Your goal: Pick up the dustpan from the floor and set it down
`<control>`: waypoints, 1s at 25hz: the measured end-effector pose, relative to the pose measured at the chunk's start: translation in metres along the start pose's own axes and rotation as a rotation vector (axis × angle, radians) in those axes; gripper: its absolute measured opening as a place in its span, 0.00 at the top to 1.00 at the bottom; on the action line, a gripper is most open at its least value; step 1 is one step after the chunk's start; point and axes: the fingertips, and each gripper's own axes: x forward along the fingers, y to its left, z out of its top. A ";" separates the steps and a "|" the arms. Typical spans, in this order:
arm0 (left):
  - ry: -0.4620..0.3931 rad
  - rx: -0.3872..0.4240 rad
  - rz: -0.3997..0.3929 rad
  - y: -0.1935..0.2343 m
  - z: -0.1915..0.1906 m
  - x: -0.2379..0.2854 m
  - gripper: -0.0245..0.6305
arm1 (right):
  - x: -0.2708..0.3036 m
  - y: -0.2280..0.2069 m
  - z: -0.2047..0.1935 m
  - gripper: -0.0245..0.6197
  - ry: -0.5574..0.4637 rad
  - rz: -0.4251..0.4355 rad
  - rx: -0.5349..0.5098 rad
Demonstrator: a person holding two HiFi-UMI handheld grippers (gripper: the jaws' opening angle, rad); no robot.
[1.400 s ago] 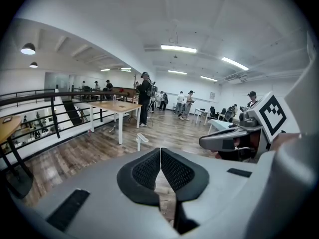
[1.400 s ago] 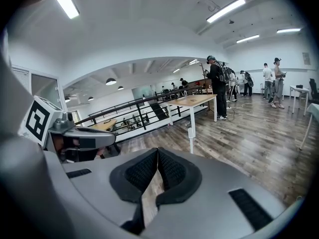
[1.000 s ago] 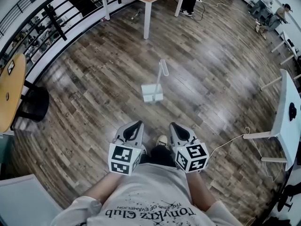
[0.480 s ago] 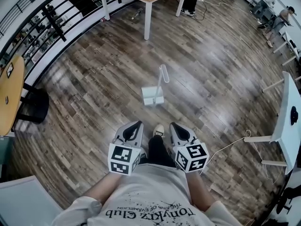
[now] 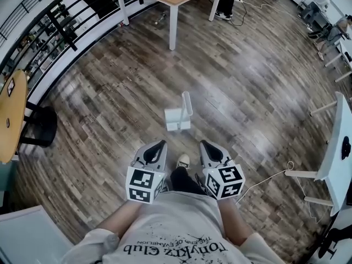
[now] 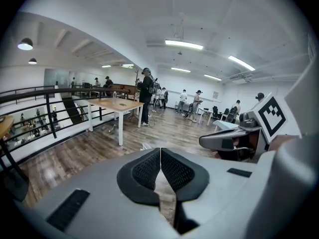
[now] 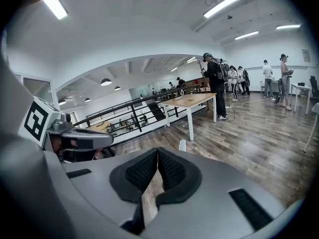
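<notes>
A white dustpan [image 5: 177,119] stands on the wooden floor with its long handle [image 5: 187,103] upright, a short way ahead of both grippers. My left gripper [image 5: 158,145] and right gripper [image 5: 204,144] are held side by side in front of the person's body, both shut and empty. In the left gripper view the black pads meet at the tip of my left gripper [image 6: 160,150], and a corner of the dustpan [image 6: 145,146] peeks over it. The right gripper view shows my right gripper [image 7: 157,151] with pads touching and the dustpan handle [image 7: 182,145] just beyond.
A wooden table with white legs [image 5: 173,15] stands further ahead. A black railing [image 5: 55,32] runs along the left, with a round table and black stool [image 5: 38,122]. A white desk [image 5: 338,142] and a cable [image 5: 269,166] lie right. People stand far off [image 7: 215,83].
The dustpan has come nearer to both grippers in the head view as the person walked toward it. Both grippers stayed shut and side by side.
</notes>
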 end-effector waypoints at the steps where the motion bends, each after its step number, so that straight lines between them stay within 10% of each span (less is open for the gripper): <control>1: -0.001 -0.001 0.003 0.001 0.005 0.007 0.93 | 0.005 -0.007 0.005 0.92 0.000 0.002 -0.006; 25: 0.002 -0.023 0.041 0.018 0.053 0.080 0.93 | 0.056 -0.070 0.042 0.92 0.029 0.026 -0.005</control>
